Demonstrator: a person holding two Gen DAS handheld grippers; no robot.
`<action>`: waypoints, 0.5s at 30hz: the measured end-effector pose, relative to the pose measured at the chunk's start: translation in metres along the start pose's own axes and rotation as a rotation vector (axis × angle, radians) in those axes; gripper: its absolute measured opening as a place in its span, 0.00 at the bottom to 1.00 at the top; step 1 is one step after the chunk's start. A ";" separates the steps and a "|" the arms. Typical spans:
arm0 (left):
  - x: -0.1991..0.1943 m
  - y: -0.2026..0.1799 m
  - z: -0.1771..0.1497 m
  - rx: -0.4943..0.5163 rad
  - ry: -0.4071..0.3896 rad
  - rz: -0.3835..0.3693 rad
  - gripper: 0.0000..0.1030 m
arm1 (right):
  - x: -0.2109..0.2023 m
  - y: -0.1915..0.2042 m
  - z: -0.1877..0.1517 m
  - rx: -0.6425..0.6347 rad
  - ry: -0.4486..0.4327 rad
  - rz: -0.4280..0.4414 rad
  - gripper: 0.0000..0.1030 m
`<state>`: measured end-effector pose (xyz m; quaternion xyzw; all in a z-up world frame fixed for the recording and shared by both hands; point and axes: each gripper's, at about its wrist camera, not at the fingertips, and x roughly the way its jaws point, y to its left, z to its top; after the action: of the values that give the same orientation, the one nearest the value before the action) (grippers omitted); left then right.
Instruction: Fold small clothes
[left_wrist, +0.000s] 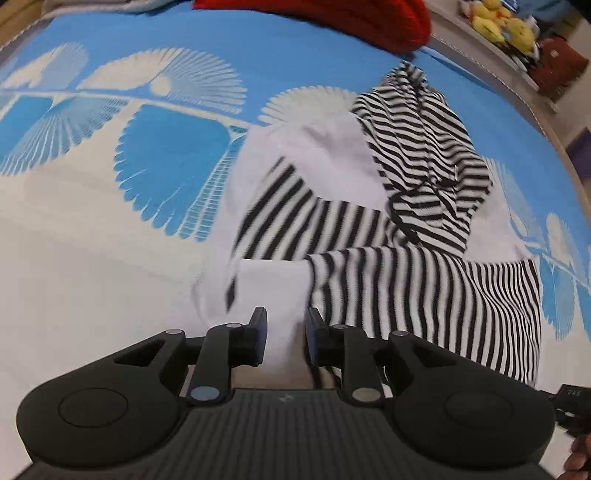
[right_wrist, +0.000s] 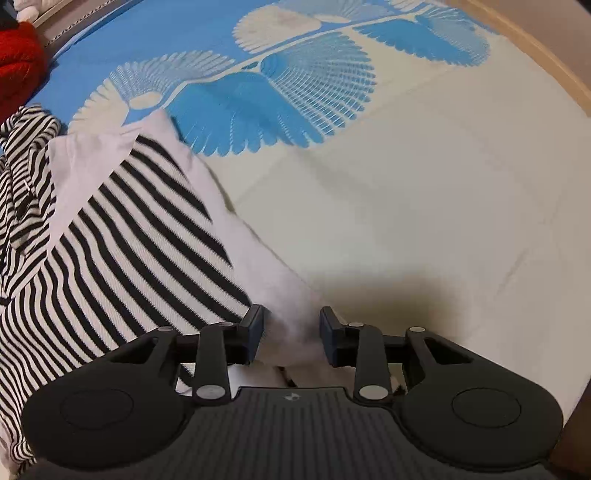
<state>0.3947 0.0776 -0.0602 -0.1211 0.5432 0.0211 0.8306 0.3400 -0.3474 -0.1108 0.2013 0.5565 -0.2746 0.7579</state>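
Observation:
A black-and-white striped hooded top with white panels (left_wrist: 373, 221) lies crumpled on a blue and cream leaf-patterned sheet (left_wrist: 92, 229). My left gripper (left_wrist: 286, 341) has its jaws partly apart around a white fabric edge of the top, which sits between the pads. In the right wrist view the same top (right_wrist: 140, 236) lies to the left. My right gripper (right_wrist: 291, 334) is also partly open, with a white corner of the top between its fingers.
A red knitted garment (left_wrist: 332, 18) lies at the far edge of the sheet, also visible in the right wrist view (right_wrist: 18, 70). Yellow plush toys (left_wrist: 498, 22) sit beyond the bed at upper right. A wooden bed edge (right_wrist: 546, 59) runs along the right.

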 end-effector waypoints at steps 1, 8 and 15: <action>0.001 -0.003 0.000 0.008 0.002 0.001 0.24 | -0.003 -0.002 0.000 0.001 -0.024 -0.052 0.26; 0.004 -0.001 0.002 0.003 -0.008 0.026 0.24 | -0.034 0.011 0.003 -0.047 -0.136 0.220 0.32; 0.038 0.020 -0.008 -0.005 0.049 0.091 0.31 | 0.011 0.031 -0.015 -0.129 0.082 0.274 0.36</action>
<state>0.3994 0.0917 -0.1015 -0.0986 0.5682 0.0575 0.8149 0.3515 -0.3165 -0.1261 0.2372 0.5709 -0.1236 0.7762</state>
